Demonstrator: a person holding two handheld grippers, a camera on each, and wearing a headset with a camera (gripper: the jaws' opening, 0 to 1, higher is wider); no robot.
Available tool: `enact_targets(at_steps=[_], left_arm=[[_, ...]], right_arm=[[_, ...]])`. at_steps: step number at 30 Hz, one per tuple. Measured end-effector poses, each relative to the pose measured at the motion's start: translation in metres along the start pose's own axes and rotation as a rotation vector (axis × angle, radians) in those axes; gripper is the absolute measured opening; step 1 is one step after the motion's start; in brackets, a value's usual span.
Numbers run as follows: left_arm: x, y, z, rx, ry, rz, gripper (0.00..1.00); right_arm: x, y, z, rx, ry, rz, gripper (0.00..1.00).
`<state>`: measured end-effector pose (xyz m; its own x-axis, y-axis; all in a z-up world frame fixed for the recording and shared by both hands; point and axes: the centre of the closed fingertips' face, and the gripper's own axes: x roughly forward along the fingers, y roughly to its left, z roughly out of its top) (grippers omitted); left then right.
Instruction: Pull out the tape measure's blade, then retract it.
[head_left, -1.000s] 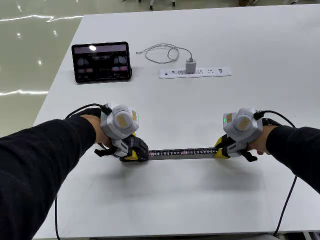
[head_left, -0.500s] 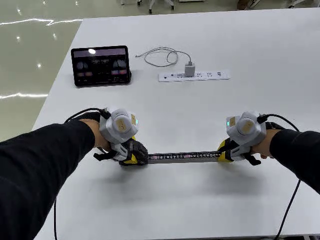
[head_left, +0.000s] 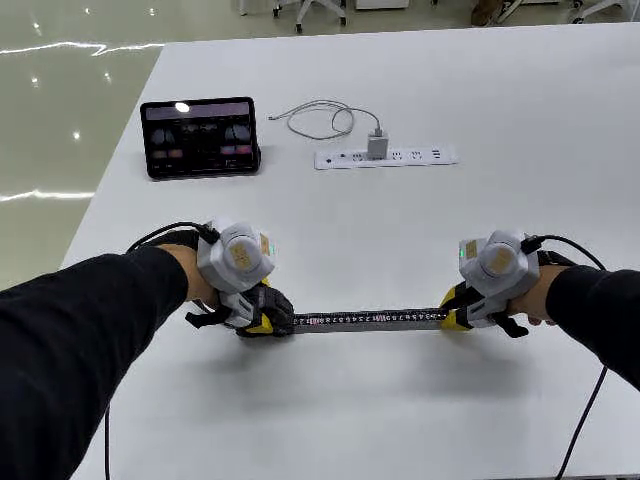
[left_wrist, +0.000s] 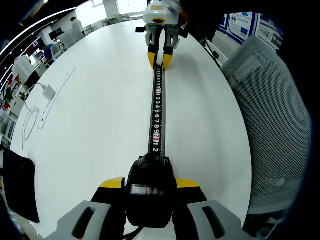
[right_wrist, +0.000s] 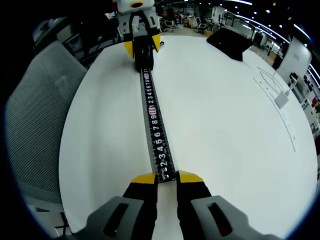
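Tape measure drawn out on a white table (head_left: 400, 230). The left gripper (head_left: 268, 322) has its yellow-tipped jaws closed part-way around the black tape measure case (head_left: 277, 311), one jaw on each side of the case, which rests on the table near the person's edge. In the left gripper view the case (left_wrist: 150, 192) sits between that gripper's two jaws, its mouth facing away from the camera. From the mouth of the case the blade (head_left: 370, 320) runs flat and straight along the table top, its printed numbers facing up. At the end of the blade farthest from the case, the right gripper (right_wrist: 165, 178) has its jaws almost closed, its yellow tips pinching the tip of the blade between them. Well beyond the case, toward the far side of the table, a dark tablet (head_left: 200, 137) stands propped with its screen lit. Beyond the case and to its right lies a white power strip (head_left: 385, 157) with a charger (head_left: 377, 146) plugged into it and a looped cable (head_left: 320, 115). A grey mesh chair (left_wrist: 272, 115) stands off the table edge nearest the case.
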<state>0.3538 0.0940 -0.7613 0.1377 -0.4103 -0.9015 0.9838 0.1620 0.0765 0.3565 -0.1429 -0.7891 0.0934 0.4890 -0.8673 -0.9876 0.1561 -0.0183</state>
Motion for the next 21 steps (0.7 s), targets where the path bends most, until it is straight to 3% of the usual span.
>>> enact_targets(at_steps=[21], left_arm=[[0.0006, -0.0002, -0.0001, 0.000, 0.001, 0.003, 0.31]], right_arm=[[-0.0045, -0.0033, -0.0092, 0.010, 0.010, -0.008, 0.09]])
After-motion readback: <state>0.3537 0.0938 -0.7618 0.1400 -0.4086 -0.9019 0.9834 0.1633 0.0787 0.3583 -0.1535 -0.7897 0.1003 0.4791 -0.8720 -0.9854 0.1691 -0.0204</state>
